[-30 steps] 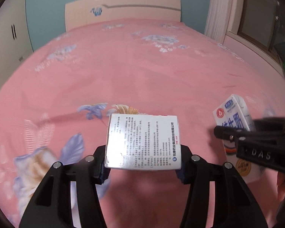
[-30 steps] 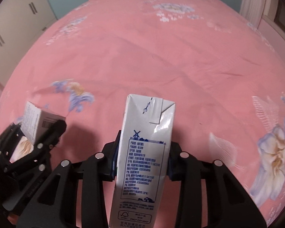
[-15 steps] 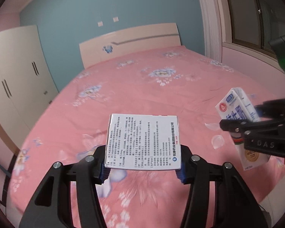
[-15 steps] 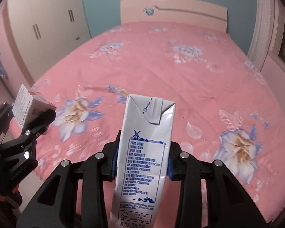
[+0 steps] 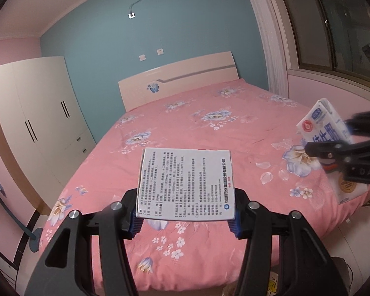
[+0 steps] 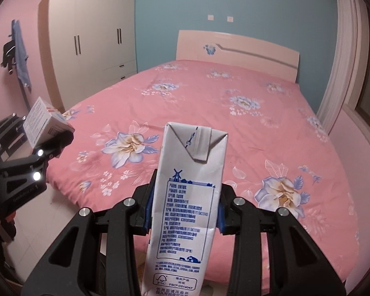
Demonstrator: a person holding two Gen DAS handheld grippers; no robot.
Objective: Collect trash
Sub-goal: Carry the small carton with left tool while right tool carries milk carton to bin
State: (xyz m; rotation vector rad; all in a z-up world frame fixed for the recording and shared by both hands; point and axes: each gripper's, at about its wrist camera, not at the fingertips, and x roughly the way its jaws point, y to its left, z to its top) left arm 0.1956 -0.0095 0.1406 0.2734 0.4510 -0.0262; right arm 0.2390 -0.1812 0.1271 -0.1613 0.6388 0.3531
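Observation:
My left gripper (image 5: 185, 218) is shut on a flat white medicine box (image 5: 186, 183) with printed text, held level in the air off the foot of the bed. My right gripper (image 6: 183, 212) is shut on a tall white and blue milk carton (image 6: 187, 197), held upright. The carton also shows in the left wrist view (image 5: 325, 138), at the right, clamped in the right gripper (image 5: 333, 153). The box also shows in the right wrist view (image 6: 43, 122), at the left, in the left gripper (image 6: 49, 138).
A bed with a pink flowered cover (image 5: 209, 133) fills the middle, with its headboard (image 5: 180, 83) against a blue wall. A cream wardrobe (image 5: 37, 113) stands at the left. A curtain and window (image 5: 333, 37) are at the right. Pale floor (image 6: 59, 212) lies below the bed's edge.
Both grippers have risen and drawn back from the bed surface with their items. The view went from close over the cover to the whole room.

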